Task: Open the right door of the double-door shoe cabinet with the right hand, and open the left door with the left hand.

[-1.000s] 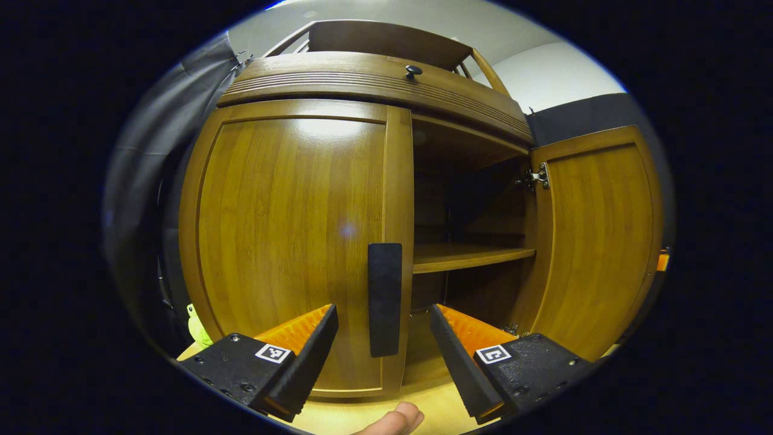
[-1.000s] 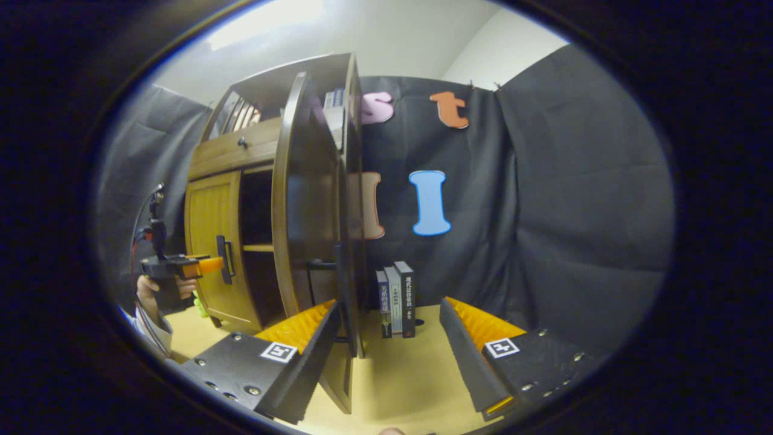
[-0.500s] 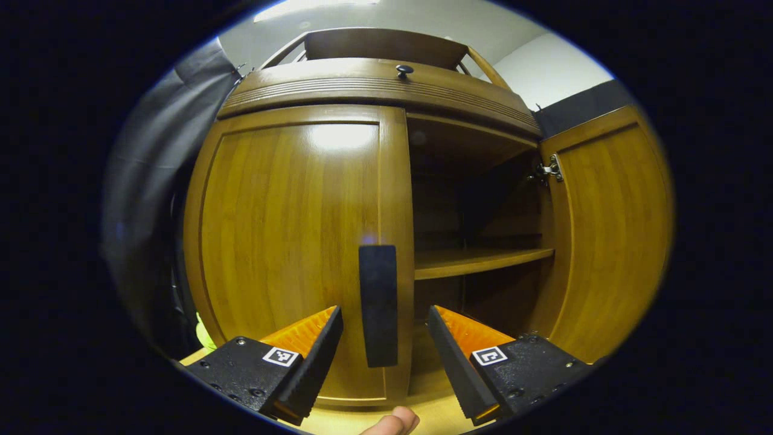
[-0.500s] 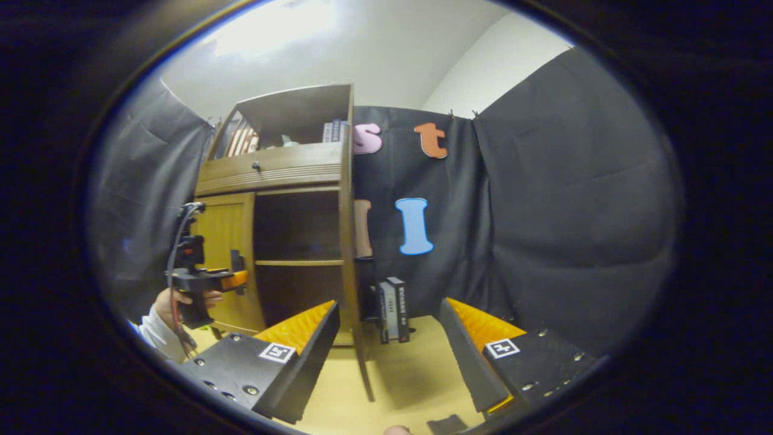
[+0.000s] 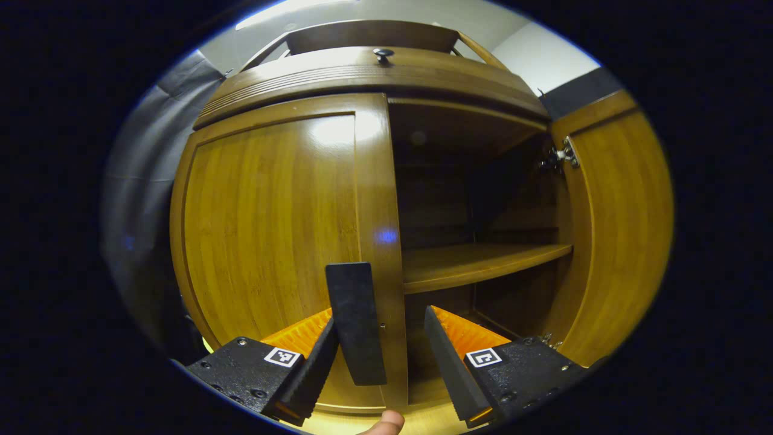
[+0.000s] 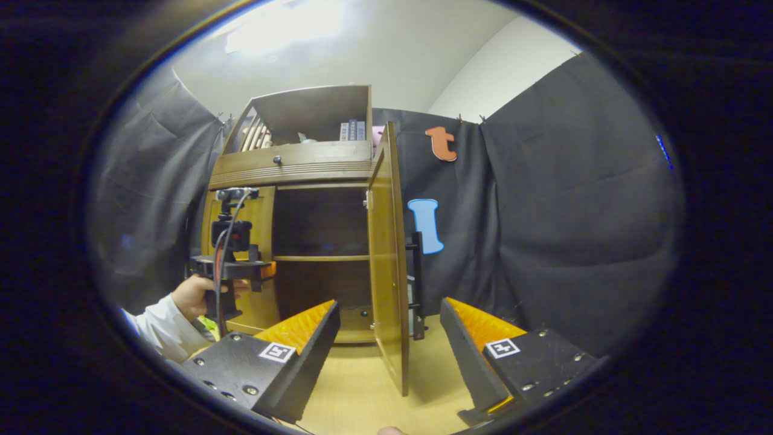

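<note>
The shoe cabinet (image 6: 302, 172) stands on the tabletop (image 6: 356, 386) against the black cloth wall, warm glossy wood; its right door (image 6: 386, 260) is swung wide and its left door (image 5: 272, 241) sits shut. The left claw (image 5: 377, 353) is spread around the left door's dark handle (image 5: 355, 323), not clamping. The right claw (image 6: 389, 356) hangs released near the right door's edge; inside, one bare shelf (image 5: 477, 266).

Glossy wood doors (image 5: 272, 223) — matt handle (image 5: 355, 323)
</note>
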Tool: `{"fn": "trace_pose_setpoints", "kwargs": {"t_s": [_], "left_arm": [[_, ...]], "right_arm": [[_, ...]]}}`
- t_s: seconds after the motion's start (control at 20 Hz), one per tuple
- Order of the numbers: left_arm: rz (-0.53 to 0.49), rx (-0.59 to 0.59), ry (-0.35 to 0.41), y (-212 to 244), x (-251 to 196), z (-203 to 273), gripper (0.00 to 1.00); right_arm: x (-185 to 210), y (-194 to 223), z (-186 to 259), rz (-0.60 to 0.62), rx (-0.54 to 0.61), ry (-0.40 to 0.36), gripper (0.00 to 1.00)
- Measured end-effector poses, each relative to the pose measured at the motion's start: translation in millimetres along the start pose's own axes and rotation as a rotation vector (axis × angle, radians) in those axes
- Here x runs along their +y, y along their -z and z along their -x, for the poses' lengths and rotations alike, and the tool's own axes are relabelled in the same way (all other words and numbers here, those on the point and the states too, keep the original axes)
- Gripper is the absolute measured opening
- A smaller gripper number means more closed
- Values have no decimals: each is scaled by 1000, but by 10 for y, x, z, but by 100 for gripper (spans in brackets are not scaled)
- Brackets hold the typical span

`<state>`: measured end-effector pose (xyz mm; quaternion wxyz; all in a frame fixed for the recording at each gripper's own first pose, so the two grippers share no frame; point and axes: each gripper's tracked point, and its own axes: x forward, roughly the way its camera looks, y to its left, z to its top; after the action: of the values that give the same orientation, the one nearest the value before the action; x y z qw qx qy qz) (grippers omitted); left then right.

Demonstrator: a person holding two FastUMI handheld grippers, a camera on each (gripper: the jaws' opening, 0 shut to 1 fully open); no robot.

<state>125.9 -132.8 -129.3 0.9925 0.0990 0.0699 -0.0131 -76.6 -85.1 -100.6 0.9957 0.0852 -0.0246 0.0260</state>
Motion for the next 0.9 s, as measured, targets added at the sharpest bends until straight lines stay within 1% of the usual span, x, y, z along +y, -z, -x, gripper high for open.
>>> {"fn": "trace_pose_setpoints", "kwargs": {"t_s": [0.05, 0.1, 0.15, 0.2, 0.25, 0.3, 0.35, 0.4, 0.45, 0.5, 0.55, 0.65, 0.7, 0.75, 0.8, 0.85, 0.9], "left_arm": [[-35, 29, -22, 47, 30, -26, 89], [-56, 17, -44, 37, 80, -64, 85], [-37, 10, -46, 6, 98, -83, 77], [15, 13, -43, -15, 89, -55, 71], [83, 21, -31, -32, 134, -7, 65], [130, 14, -46, -39, 218, -38, 55], [203, 11, -23, -33, 220, -27, 44], [233, 7, -7, -35, 191, -21, 34], [211, 4, 0, 0, 183, -20, 35], [157, 1, -1, 20, 203, -14, 32], [127, -4, -8, 19, 224, -14, 30], [112, -9, -7, -39, 211, 38, 31], [113, -8, 3, -19, 210, 71, 31], [114, -13, 18, -17, 204, 103, 31], [117, -18, 35, -19, 203, 132, 31], [118, -23, 46, -14, 203, 183, 31], [110, -27, 52, -23, 208, 238, 31]], "right_arm": [[21, 35, -16, -14, 11, -12, 99], [9, 38, -32, -12, 15, -13, 95], [-16, 66, -47, 4, 24, -10, 94], [-24, 111, -48, 25, 36, -8, 98], [-39, 140, -51, 45, 47, -4, 98], [-74, 151, -49, 55, 52, 6, 98], [-100, 153, -57, 48, 56, 12, 99], [-103, 161, -61, 35, 58, 13, 99], [-123, 158, -74, 21, 57, 18, 99], [-174, 158, -78, 11, 56, 31, 99], [-224, 144, -89, 5, 52, 47, 99], [-274, 120, -120, 2, 42, 74, 99], [-260, 133, -136, 10, 41, 79, 94], [-249, 139, -155, 23, 40, 87, 98], [-225, 166, -164, 31, 46, 85, 98], [-160, 180, -167, 32, 50, 72, 94], [-115, 180, -164, 40, 51, 61, 99]]}}
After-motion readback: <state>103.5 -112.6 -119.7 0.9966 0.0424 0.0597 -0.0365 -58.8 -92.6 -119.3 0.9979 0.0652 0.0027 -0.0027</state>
